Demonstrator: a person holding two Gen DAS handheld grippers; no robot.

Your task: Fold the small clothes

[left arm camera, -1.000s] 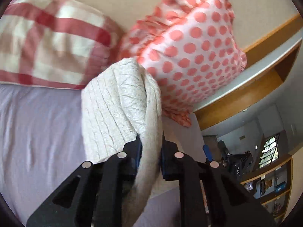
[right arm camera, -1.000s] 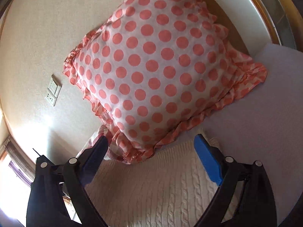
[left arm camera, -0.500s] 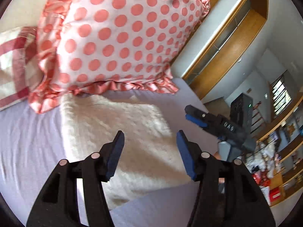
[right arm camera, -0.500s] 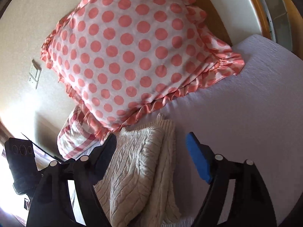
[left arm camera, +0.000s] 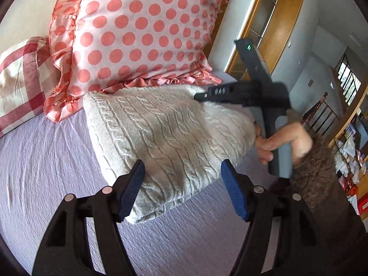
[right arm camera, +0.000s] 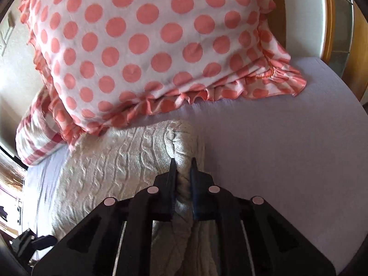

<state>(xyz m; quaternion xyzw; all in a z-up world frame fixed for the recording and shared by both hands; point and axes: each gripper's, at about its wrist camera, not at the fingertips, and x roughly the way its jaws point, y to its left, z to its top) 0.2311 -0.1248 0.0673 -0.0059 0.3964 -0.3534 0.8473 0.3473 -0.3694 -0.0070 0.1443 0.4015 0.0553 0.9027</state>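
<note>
The sweater, a cream cable-knit, lies folded into a thick bundle on the bed, its far edge tucked against the frill of the dotted pillow. A checked pillow leans just left of the dotted one.

The right tool is clamped on a bunched fold of the sweater at the side away from the checked pillow; knit fills the narrow gap between its fingers and trails back beneath the tool. In the left wrist view the same tool comes in over the sweater's far right corner, close under the dotted pillow's frill, with the person's hand wrapped around its grip. Holding that edge probably serves to lift or drag the layer over for a further fold, or to square the bundle up.

The left tool is spread wide and holds nothing. It hovers over the sweater's near edge, the end farthest from the dotted pillow, with its fingers either side of the bundle's width. That placement looks meant to pin or take the near end while the right side is worked.

The fold looks well along, since several layers are stacked. The bulky knit may slump or spring open if released unevenly.
</note>
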